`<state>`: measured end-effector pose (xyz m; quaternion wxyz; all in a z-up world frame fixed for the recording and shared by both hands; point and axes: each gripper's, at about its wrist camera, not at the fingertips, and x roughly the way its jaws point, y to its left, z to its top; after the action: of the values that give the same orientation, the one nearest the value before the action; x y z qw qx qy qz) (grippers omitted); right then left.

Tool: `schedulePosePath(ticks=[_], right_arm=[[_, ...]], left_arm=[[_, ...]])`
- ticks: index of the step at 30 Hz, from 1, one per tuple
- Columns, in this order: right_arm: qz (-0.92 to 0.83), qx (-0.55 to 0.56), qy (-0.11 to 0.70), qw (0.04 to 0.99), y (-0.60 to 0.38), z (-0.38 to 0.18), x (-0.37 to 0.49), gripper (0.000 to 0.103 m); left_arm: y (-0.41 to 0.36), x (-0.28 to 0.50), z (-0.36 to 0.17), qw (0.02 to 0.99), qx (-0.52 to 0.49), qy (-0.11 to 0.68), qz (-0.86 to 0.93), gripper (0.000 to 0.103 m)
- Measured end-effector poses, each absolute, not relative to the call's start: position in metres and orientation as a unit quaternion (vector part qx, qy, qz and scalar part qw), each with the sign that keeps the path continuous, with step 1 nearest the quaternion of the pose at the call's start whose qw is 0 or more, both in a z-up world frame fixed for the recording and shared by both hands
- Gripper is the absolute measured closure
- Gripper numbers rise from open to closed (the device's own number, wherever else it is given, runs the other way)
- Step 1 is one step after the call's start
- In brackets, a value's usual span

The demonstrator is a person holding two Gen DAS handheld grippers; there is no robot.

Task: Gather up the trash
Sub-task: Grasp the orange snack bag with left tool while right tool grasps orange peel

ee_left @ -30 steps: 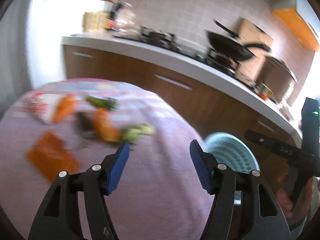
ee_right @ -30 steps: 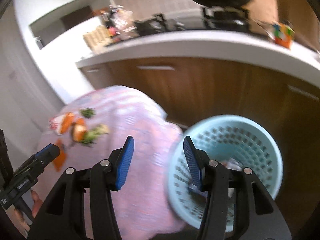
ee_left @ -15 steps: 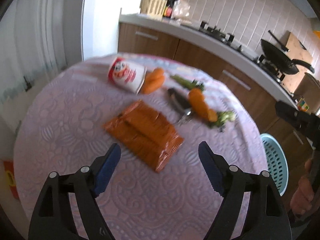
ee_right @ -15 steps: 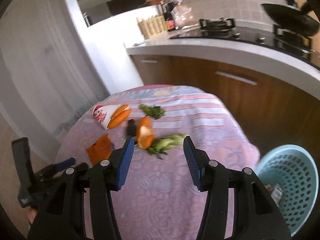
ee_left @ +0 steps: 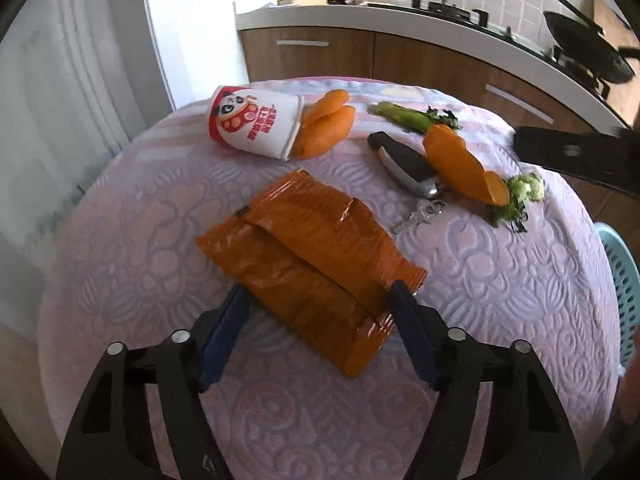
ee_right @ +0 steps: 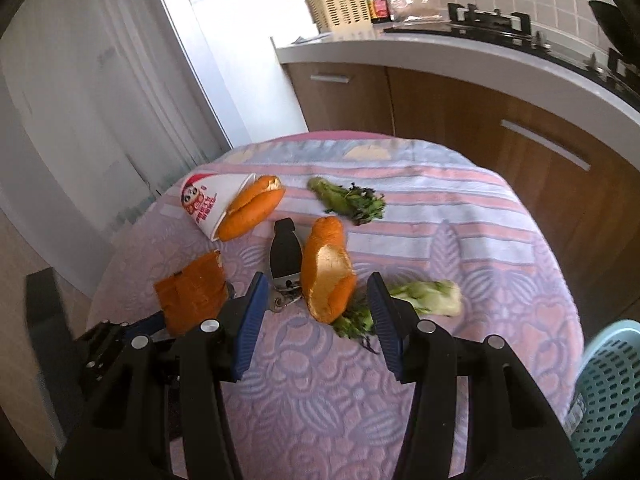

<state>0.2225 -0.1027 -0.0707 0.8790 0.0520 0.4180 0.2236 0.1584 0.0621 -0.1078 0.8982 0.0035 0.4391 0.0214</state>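
Observation:
An orange plastic wrapper [ee_left: 312,248] lies flat on the lilac tablecloth [ee_left: 160,240]. My left gripper [ee_left: 320,300] straddles its near end; the jaws are closing, with the wrapper between the blue pads and not visibly squeezed. A torn bread piece [ee_right: 326,272] lies just beyond my right gripper [ee_right: 316,284], which is open and holds nothing. The wrapper [ee_right: 192,288] shows at the left in the right wrist view. A light blue trash basket [ee_right: 608,384] stands beside the table at the lower right.
On the cloth lie a white panda-print paper bag [ee_left: 256,126] with a bread roll [ee_left: 326,124] in it, a black car key [ee_left: 404,162], a leafy stalk [ee_right: 348,200] and a lettuce stub [ee_right: 428,294]. A kitchen counter [ee_right: 440,52] runs behind.
Both views swung from the basket and counter onto the table. My left gripper came down over the orange wrapper and its jaws narrowed. My right gripper drew close to the torn bread.

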Motion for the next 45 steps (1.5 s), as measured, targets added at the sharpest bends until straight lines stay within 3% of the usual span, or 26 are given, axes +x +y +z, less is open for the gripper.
schedulePosePath(ticks=[2,6,8,16,17,20,24,34,45], right_arm=[[0.219,0.046,0.421,0.879,-0.097,-0.078,0.227,0.055],[0.213,0.041,0.435,0.874,-0.088,-0.093,0.24,0.052],[0.214,0.042,0.439,0.872,-0.085,-0.098,0.245,0.052],[0.196,0.007,0.446,0.873,-0.069,-0.109,0.252,0.053],[0.195,0.005,0.447,0.873,-0.068,-0.11,0.253,0.055],[0.194,0.001,0.448,0.873,-0.067,-0.109,0.256,0.079],[0.206,0.007,0.445,0.872,-0.069,-0.103,0.255,0.089],[0.216,0.037,0.358,0.908,-0.109,-0.035,0.209,0.09],[0.133,0.053,0.304,0.942,-0.213,0.015,0.148,0.09]], left_arm=[[0.062,0.155,-0.107,0.901,0.012,0.434,0.012,0.049],[0.064,0.15,-0.105,0.903,0.021,0.43,-0.003,0.059],[0.068,0.145,-0.104,0.904,0.018,0.427,-0.01,0.072],[0.085,0.139,-0.101,0.904,-0.036,0.423,-0.05,0.093],[0.085,0.138,-0.1,0.904,-0.038,0.423,-0.05,0.094],[0.083,0.137,-0.096,0.906,-0.037,0.418,-0.051,0.1],[0.079,0.134,-0.084,0.911,-0.038,0.407,-0.058,0.101],[0.066,0.123,-0.044,0.926,-0.062,0.357,-0.103,0.102],[-0.02,0.113,-0.002,0.93,-0.03,0.308,-0.199,0.102]])
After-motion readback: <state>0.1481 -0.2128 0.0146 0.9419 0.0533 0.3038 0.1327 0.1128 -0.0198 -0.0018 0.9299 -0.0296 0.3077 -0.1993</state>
